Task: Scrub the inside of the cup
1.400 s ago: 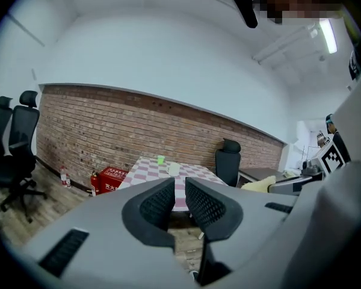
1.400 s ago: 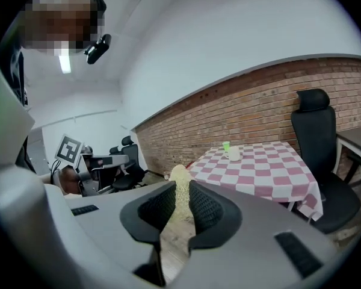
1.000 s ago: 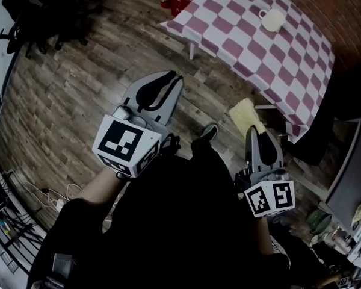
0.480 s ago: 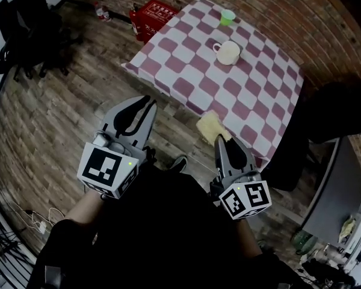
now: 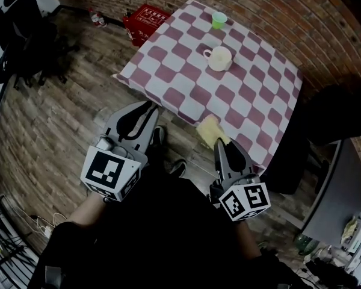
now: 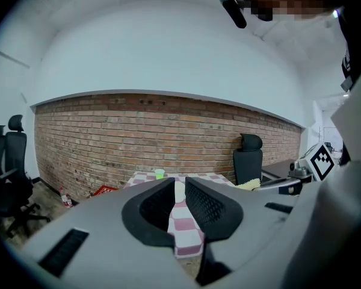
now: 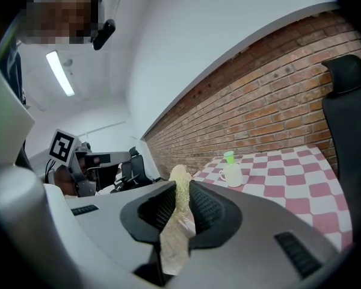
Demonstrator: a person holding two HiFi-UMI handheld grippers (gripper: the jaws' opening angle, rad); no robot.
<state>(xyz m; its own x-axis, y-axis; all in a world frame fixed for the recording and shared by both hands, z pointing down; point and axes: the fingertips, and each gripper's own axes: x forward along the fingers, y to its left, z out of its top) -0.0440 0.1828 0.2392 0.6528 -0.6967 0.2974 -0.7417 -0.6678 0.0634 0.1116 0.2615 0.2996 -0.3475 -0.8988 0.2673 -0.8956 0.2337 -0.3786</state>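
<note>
Cup (image 5: 221, 59), white and handled, stands on the pink-checked tabletop (image 5: 186, 80), which lies closer under the camera than half a second ago. A small green cup (image 5: 218, 20) sits at its 12 o'clock. At 7 o'clock from it the left claw (image 5: 149, 105) hangs empty, jaws narrowly apart. At 6 o'clock the right claw (image 5: 223, 144) stays clamped on a coarse yellow sponge (image 5: 208, 129).

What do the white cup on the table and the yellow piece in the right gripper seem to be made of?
The cup: probably glazed ceramic. It is white and smooth, with a handle, though plastic is possible. The yellow piece, clamped in the right gripper: likely sponge or scouring cloth, with a matte, grainy, porous surface, and thin.
</note>
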